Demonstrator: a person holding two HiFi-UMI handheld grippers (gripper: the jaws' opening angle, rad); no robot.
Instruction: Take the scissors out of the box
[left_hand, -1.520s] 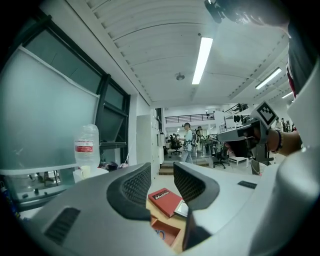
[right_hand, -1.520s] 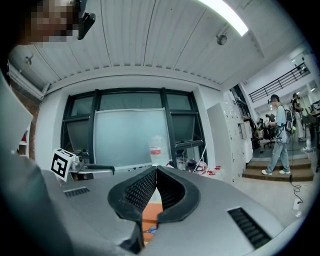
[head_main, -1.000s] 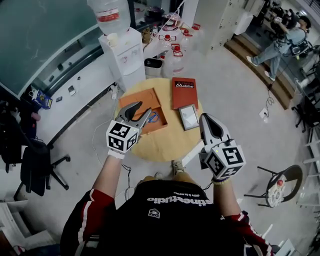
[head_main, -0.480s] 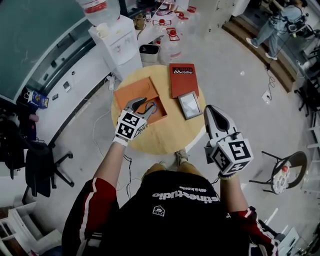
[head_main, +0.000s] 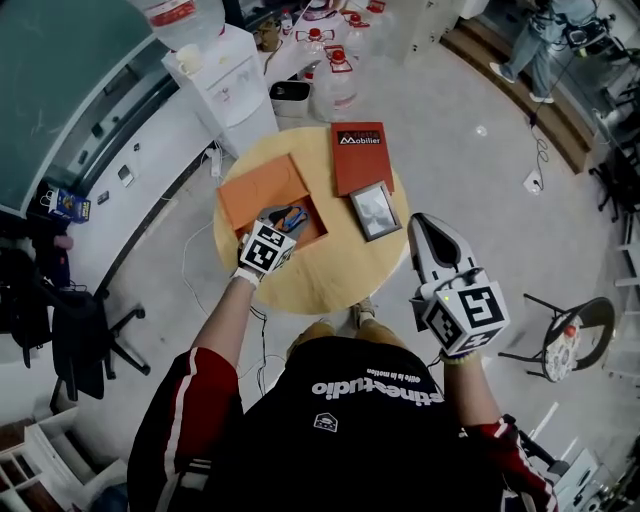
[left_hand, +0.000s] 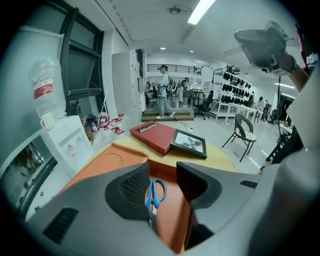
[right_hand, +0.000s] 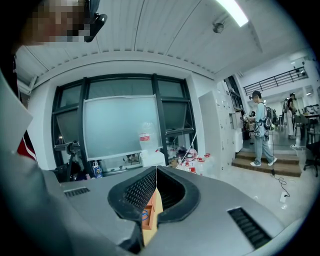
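The blue-handled scissors (left_hand: 156, 192) are lying flat on the floor of the orange box (left_hand: 172, 212), with their handle loops pointing away from the camera in the left gripper view. From the head view the scissors (head_main: 291, 214) are showing in the box's (head_main: 255, 190) lower right compartment, just past the tips of the left gripper (head_main: 283, 217).

The left gripper (left_hand: 162, 171) is tilting down into the box with its jaws standing wide apart, and they have just been opening further. The scissors are sitting in the gap between the jaws, close beside the left-hand pad. Neither pad is pressing on them, so the gripper is not grasping anything.

The right gripper (head_main: 426, 224) is hanging off to the side of the table, well apart from the box. In its own view the right gripper (right_hand: 156, 172) is showing its jaw tips meeting, clenched on nothing, with a slice of the orange box visible far off through the slit below them.

The box is resting on a round wooden table (head_main: 330, 275). A red book (head_main: 358, 160) and a small picture frame (head_main: 375, 210) are lying beside the box.
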